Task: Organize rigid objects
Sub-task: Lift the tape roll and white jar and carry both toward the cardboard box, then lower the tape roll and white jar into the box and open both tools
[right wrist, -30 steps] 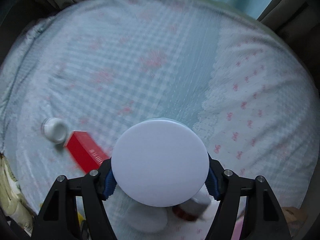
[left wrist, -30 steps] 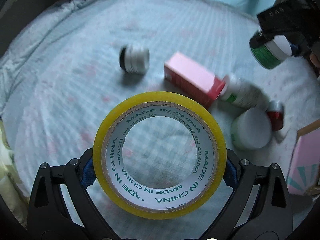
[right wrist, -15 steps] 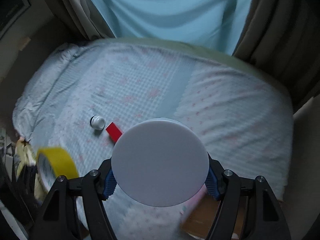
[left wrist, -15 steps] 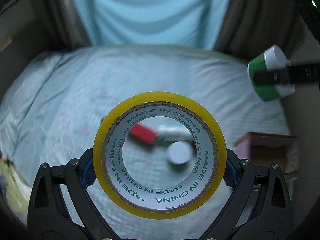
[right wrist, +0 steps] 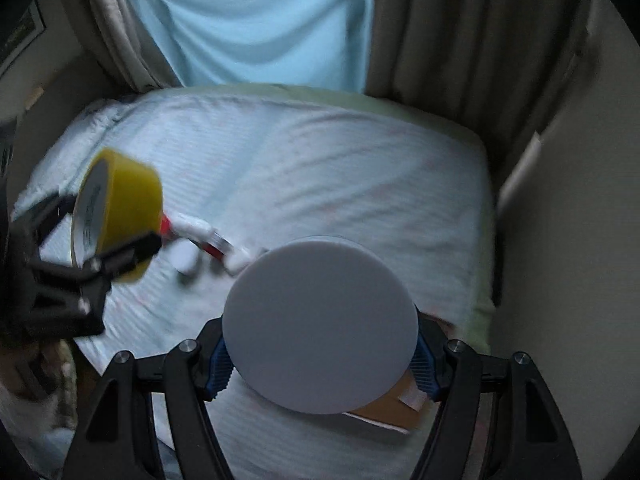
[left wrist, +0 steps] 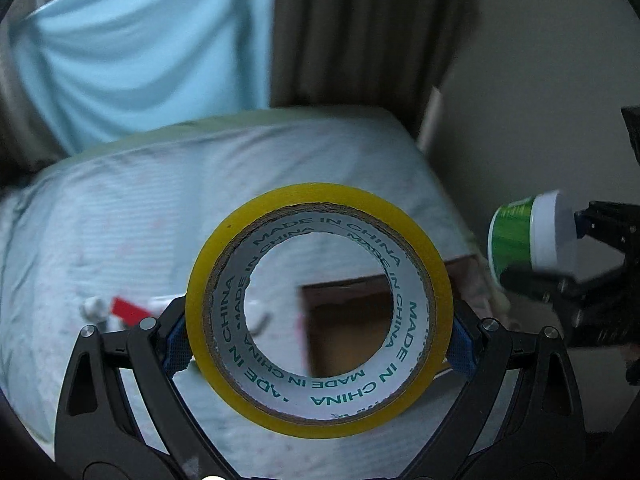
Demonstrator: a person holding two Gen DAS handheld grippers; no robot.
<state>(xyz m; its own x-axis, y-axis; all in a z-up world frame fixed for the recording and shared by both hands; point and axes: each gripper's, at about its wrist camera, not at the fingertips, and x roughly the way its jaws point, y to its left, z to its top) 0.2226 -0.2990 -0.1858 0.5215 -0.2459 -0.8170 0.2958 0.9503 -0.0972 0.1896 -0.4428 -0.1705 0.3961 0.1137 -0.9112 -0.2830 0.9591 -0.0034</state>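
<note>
My left gripper [left wrist: 320, 340] is shut on a yellow tape roll [left wrist: 320, 208] and holds it high above the bed; the roll also shows in the right wrist view [right wrist: 128, 204]. My right gripper [right wrist: 320, 354] is shut on a green jar with a white lid [right wrist: 320, 320], also lifted; the jar shows at the right of the left wrist view [left wrist: 528, 236]. A red box [left wrist: 126, 309], a white bottle [right wrist: 194, 226] and small white containers [right wrist: 185, 257] lie on the bed below.
A cardboard box [left wrist: 348, 324] sits open at the bed's near right edge, also partly seen under the jar [right wrist: 390, 410]. The bed [right wrist: 340, 160] has a pale checked sheet. Curtains [right wrist: 256, 20] hang behind it and a wall [right wrist: 560, 240] is on the right.
Both grippers have risen well above the bed with their loads. The objects on the sheet look much smaller, and the cardboard box has come into view through the tape roll.
</note>
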